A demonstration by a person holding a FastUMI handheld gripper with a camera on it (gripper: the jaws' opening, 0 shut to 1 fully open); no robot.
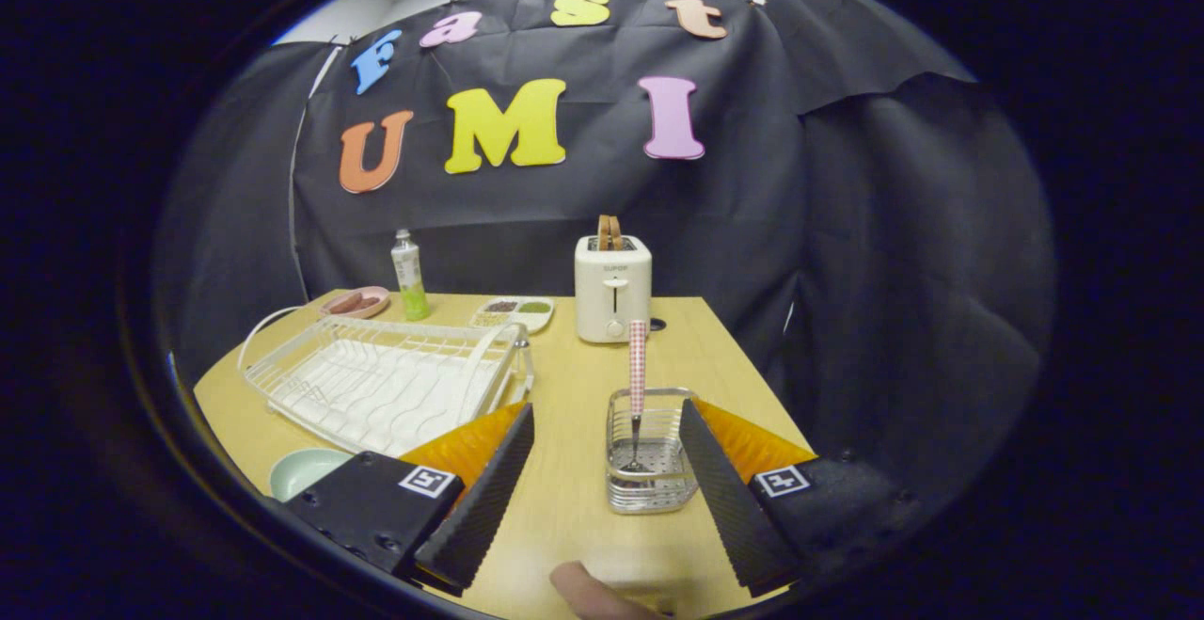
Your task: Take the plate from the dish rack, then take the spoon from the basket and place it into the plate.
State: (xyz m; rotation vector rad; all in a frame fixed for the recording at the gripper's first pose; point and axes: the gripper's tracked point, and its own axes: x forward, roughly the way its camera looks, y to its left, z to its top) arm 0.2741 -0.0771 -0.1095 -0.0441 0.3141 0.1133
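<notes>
A small wire basket [652, 469] stands on the wooden table just inside my right finger. In it a spoon [638, 371] stands upright, its checked handle up and its bowl down. A pale green plate [303, 469] lies flat on the table beside my left finger, in front of the white dish rack [376, 380], and is partly hidden by the gripper body. My gripper [607, 418] is open, with the basket and bare table between its fingers.
A white toaster [612, 286] stands beyond the basket. Behind the rack are a green-and-white bottle [409, 274], a pink dish [356, 302] and a divided tray [514, 311]. The table's right edge [752, 366] runs just beyond the basket. A fingertip [593, 594] shows below.
</notes>
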